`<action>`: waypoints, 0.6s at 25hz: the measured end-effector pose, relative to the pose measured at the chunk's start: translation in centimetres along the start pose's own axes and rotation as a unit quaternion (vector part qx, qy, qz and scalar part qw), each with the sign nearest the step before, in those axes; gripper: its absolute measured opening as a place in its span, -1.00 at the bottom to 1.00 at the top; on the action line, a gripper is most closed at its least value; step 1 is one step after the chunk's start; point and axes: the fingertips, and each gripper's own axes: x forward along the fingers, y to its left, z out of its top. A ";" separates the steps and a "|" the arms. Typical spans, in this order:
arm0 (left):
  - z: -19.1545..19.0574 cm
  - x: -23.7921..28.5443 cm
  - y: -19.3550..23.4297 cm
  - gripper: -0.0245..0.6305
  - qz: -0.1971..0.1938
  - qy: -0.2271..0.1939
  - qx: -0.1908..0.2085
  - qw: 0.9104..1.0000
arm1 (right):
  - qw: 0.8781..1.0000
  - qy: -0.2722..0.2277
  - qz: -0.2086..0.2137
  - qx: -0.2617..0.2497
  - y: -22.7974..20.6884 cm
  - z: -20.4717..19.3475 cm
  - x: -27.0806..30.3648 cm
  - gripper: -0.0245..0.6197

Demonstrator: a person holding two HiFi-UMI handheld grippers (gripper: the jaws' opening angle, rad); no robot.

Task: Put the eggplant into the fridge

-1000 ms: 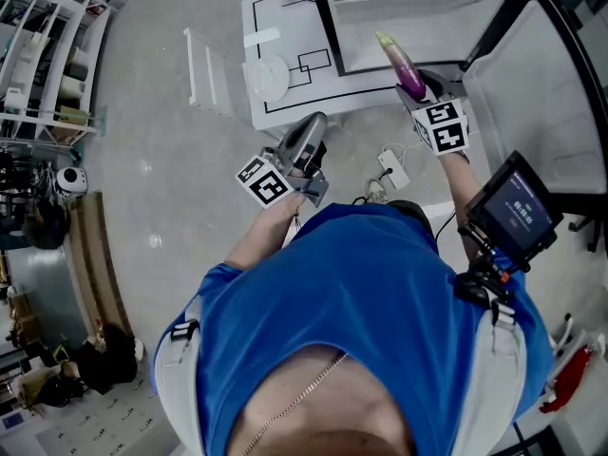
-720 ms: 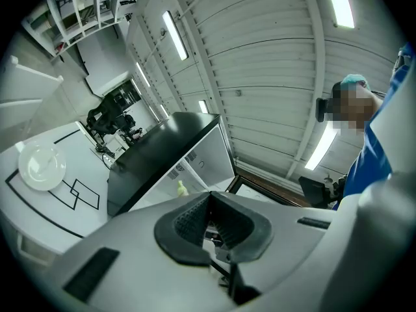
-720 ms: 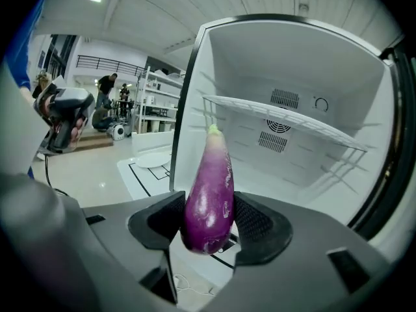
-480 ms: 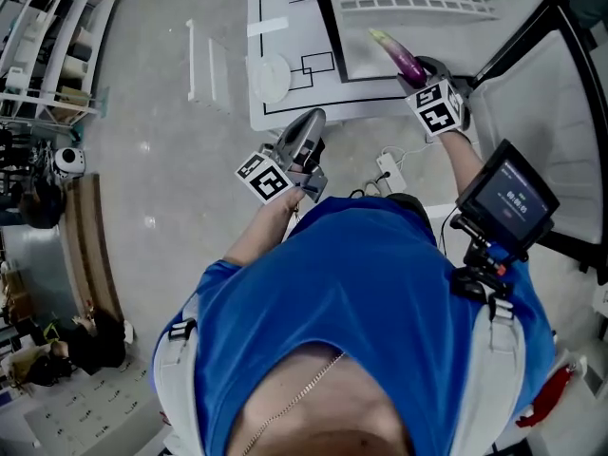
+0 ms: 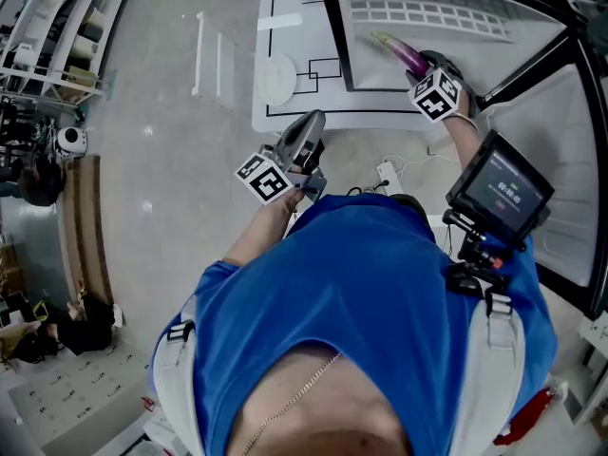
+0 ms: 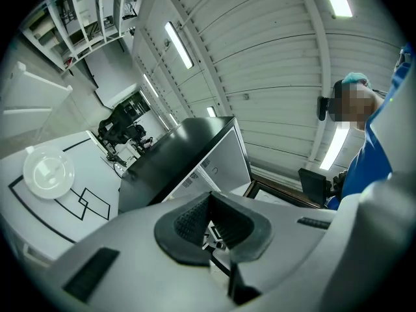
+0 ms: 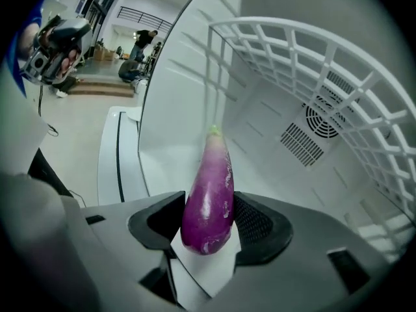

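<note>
the right claw (image 5: 421, 67) covers the eggplant's (image 5: 399, 51) thick end in the head view, so only the purple body and pale green tip show. the fridge (image 5: 427, 12) is cut off by the top and right edges of that view, and its dark door frame crosses it. both hands are mostly hidden behind the marker cubes. the screen clipped at the person's right side is too small to read.

there is one eggplant (image 7: 209, 197), pinched near its thick end between the pads of the right claw (image 7: 209, 225). it points tip first into the fridge's (image 7: 260, 129) open white cavity, held in the air and touching no wall. one white wire shelf (image 7: 305, 70) curves above and to its right, and a round vent and a slotted vent show on the back wall.

the left claw (image 5: 312, 122) hangs low beside the table (image 5: 285, 112), well apart from the fridge. in its own view the left claw (image 6: 209, 221) has its pads pressed together at the tips with nothing between them. one white plate (image 6: 47, 172) lies on the table (image 6: 39, 213), among black outlined squares.
</note>
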 end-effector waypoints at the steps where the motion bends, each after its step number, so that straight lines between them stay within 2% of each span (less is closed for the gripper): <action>1: 0.2 -0.2 -0.3 -0.90 0.002 -0.002 0.000 1.000 | 1.000 0.006 0.002 -0.010 0.0 -0.1 0.1 -0.19; 15: 2.2 -2.4 -2.7 -0.90 0.036 -0.026 0.004 0.999 | 0.989 0.074 0.036 -0.120 -2.1 -1.5 1.4 -0.19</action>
